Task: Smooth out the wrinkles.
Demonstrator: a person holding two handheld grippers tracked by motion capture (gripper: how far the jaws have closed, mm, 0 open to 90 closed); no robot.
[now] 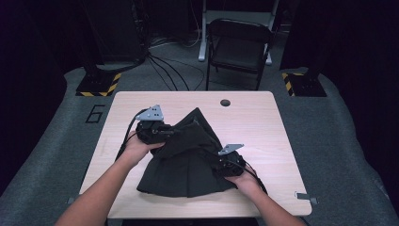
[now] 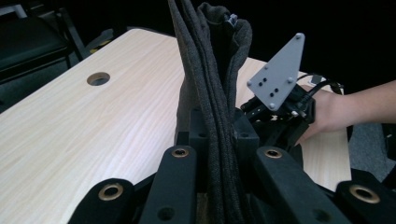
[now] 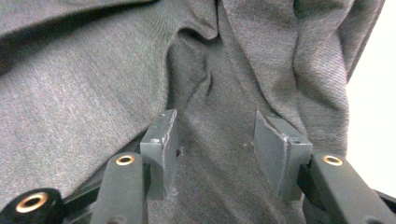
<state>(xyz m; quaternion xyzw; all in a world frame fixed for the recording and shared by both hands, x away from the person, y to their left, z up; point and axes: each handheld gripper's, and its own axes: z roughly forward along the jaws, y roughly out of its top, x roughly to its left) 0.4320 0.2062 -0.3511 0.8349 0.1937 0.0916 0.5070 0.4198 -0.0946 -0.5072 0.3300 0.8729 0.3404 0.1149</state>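
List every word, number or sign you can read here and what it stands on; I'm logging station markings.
"6": a large number painted on the grey floor mat left of the table.
Yellow-and-black hazard stripes, no words: on the two black stand bases on the floor.
Nothing readable on the dark cloth.

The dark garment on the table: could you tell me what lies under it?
Under the dark garment only the wooden table shows, around its edges. The left gripper lifts one bunched fold; whatever lies beneath the spread part is covered.
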